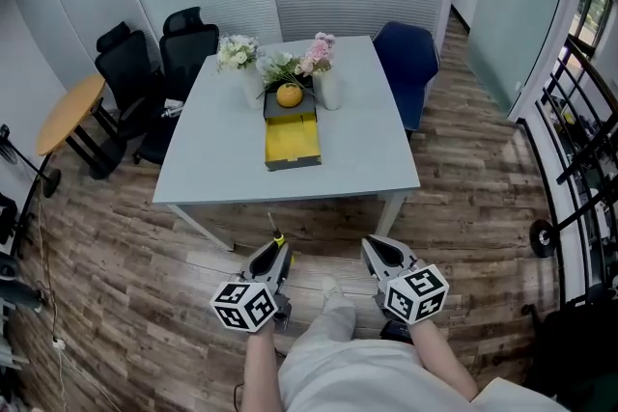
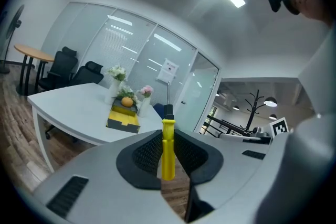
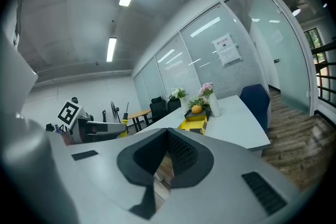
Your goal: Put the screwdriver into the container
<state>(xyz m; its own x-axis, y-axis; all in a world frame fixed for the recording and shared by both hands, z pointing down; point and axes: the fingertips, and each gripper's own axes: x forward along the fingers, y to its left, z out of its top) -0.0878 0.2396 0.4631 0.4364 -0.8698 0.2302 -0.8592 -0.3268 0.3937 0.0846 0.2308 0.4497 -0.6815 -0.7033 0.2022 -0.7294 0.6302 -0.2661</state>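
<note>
The screwdriver has a yellow handle, a black collar and a thin metal shaft that points up past the jaw tips. My left gripper is shut on the handle. In the head view the left gripper hangs over the wooden floor, short of the table's near edge, with the screwdriver sticking forward. The container, a grey tray with a yellow inside, lies mid-table ahead; it also shows as the container and the container. My right gripper is shut with nothing in it, level with the left.
An orange sits at the container's far end, among vases of flowers. The white table stands on wood flooring. Black office chairs and a round wooden table are at left, a blue chair at right.
</note>
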